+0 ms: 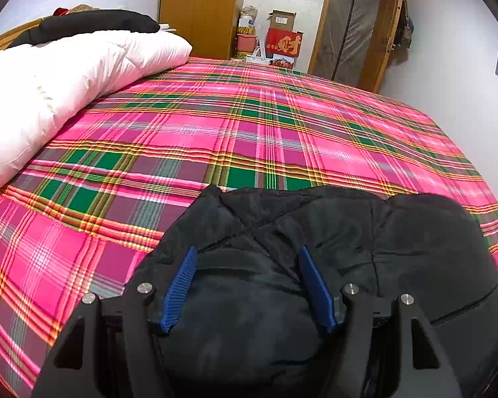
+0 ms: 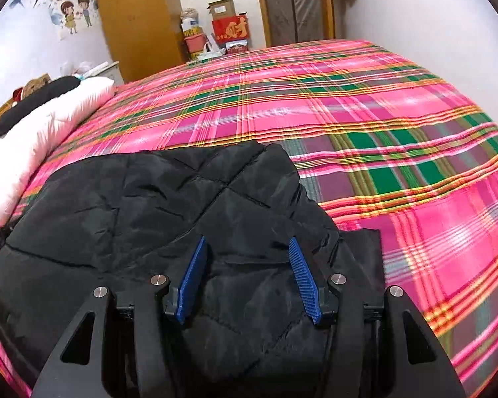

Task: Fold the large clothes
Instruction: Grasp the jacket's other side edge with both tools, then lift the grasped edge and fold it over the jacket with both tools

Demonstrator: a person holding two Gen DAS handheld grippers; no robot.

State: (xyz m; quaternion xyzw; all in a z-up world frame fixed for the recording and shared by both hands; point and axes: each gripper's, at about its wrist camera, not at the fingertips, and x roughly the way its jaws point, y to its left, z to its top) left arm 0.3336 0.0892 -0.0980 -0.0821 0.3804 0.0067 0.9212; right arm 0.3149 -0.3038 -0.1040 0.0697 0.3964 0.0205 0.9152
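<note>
A puffy black quilted jacket (image 1: 398, 242) lies bundled on the near part of a bed with a pink, green and yellow plaid sheet (image 1: 215, 116). My left gripper (image 1: 247, 252) has its blue pads pressed into a thick roll of the jacket's left side. In the right wrist view the same jacket (image 2: 116, 205) fills the lower left. There my right gripper (image 2: 248, 240) holds a thick fold of its right side between the blue pads. The jacket's far edge rests on the plaid sheet (image 2: 381, 116). The part beneath both grippers is hidden.
A white duvet (image 1: 49, 83) with a black garment (image 1: 99, 23) on top lies along the bed's left side; the right wrist view shows the duvet (image 2: 49, 126) too. Beyond the bed stand a wooden wardrobe (image 1: 199, 10), stacked boxes (image 1: 284, 39) and a doorway (image 1: 352, 26).
</note>
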